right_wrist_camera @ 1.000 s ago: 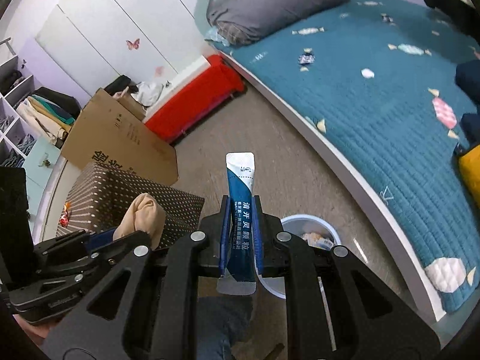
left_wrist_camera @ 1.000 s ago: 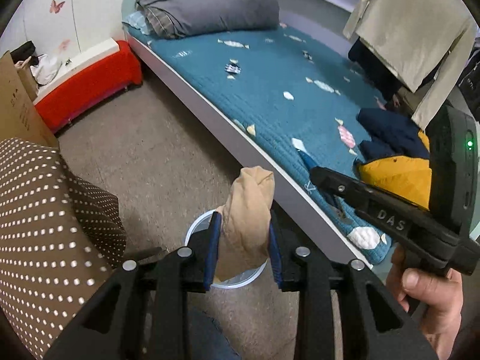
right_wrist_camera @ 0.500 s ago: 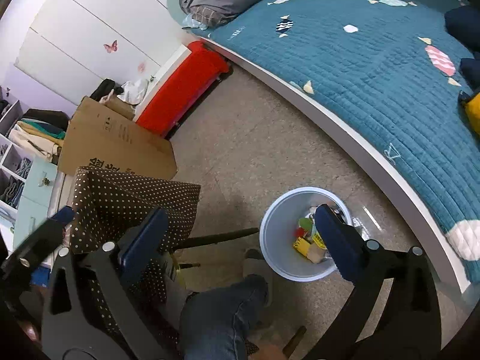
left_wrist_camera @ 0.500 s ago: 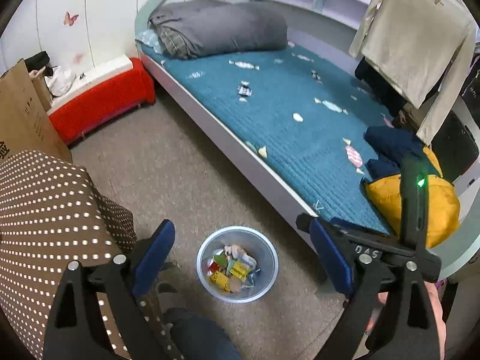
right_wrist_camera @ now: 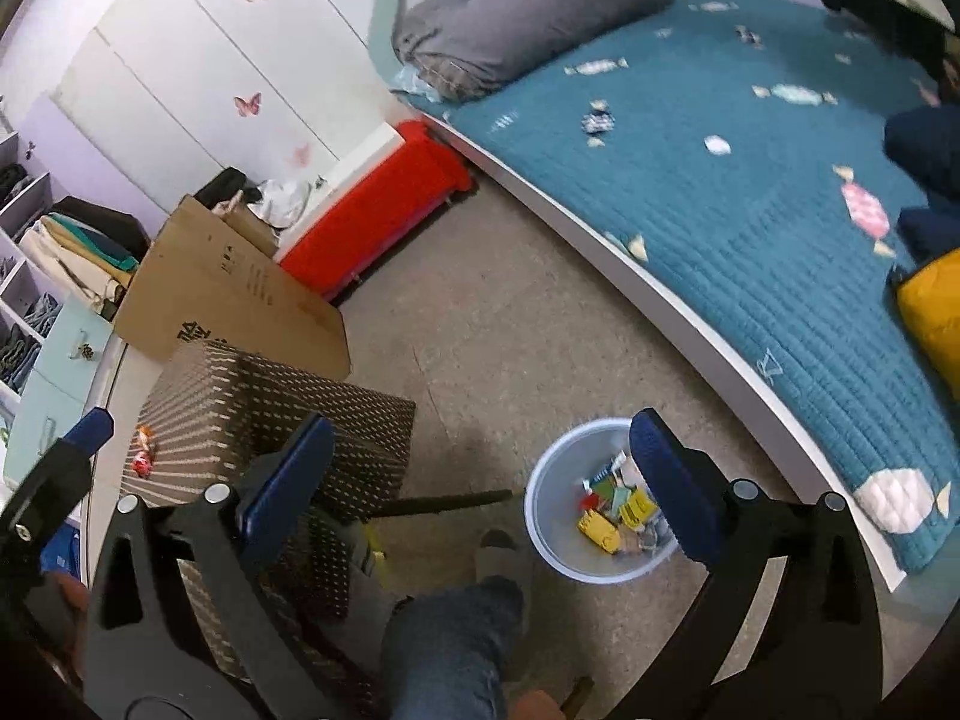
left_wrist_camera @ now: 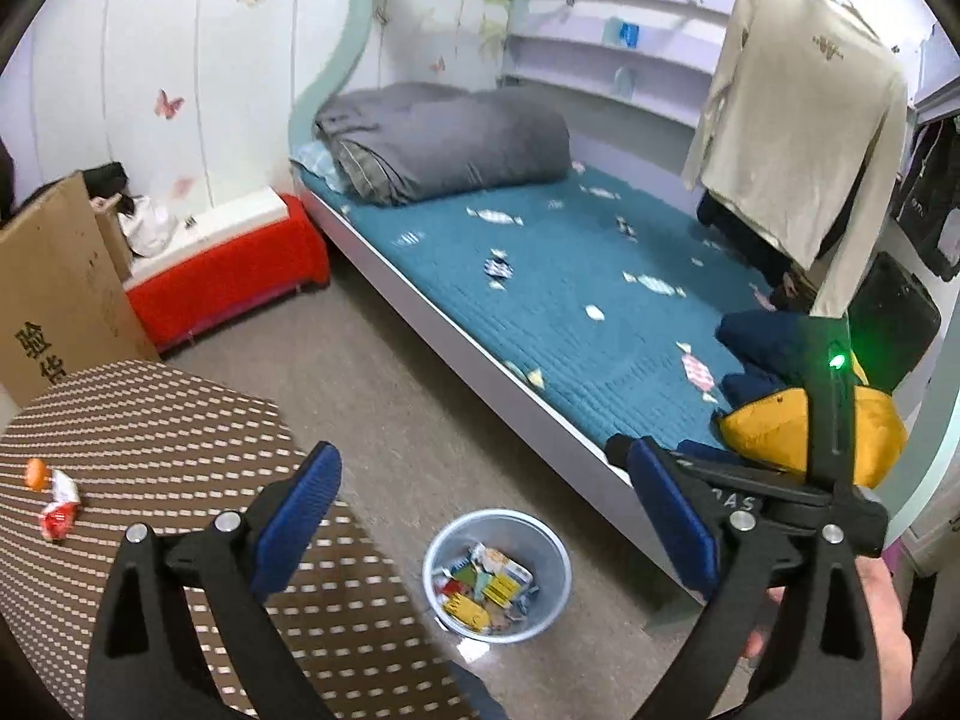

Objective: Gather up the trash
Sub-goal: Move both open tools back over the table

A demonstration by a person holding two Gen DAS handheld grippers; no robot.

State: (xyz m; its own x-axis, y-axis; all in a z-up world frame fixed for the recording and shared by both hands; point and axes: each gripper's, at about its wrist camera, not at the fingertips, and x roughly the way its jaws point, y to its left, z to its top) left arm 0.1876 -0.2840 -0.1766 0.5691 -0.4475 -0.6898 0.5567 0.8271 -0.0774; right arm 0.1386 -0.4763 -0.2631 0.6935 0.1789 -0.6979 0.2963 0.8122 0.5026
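Observation:
A pale blue trash bin [left_wrist_camera: 543, 591] stands on the floor beside the bed, holding several wrappers; it also shows in the right wrist view [right_wrist_camera: 555, 516]. My left gripper [left_wrist_camera: 486, 507] is open and empty, high above the bin. My right gripper [right_wrist_camera: 483, 480] is open and empty, also above the bin. A red and white wrapper [left_wrist_camera: 59, 510] and a small orange piece [left_wrist_camera: 35, 473] lie on the brown dotted table [left_wrist_camera: 150, 420]; the wrapper shows small in the right wrist view [right_wrist_camera: 143, 450].
A bed with a teal quilt [left_wrist_camera: 570, 300] runs along the right. A red bench [left_wrist_camera: 222, 282] and a cardboard box [left_wrist_camera: 54, 288] stand at the far left. A beige shirt [left_wrist_camera: 804, 138] hangs over the bed. My jeans leg [right_wrist_camera: 450, 648] is at the bottom.
Both grippers opened and let go: the tan wad and the blue sachet are gone from the jaws. Both grippers rose and tilted up, so the bin looks smaller.

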